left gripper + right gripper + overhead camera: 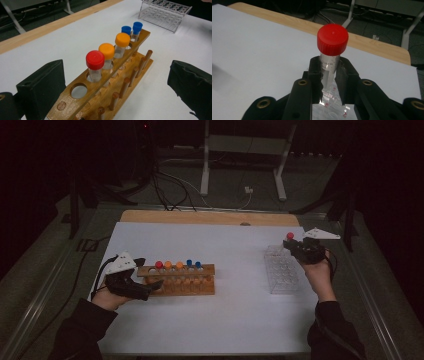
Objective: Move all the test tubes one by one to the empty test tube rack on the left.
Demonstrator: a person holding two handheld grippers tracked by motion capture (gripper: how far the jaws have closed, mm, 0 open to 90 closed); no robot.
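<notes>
Dim high view, dark surroundings, brighter gripper views

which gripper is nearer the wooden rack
Left. The left gripper sits at the near end of the wooden rack, its open jaws on either side of it. The right gripper is far off across the table, over the clear rack, gripping a red-capped tube.

You are looking at small red numbers, one reading 42, on the clear rack at the frame's bottom; the tube's print is showing too blurred to read.
</notes>
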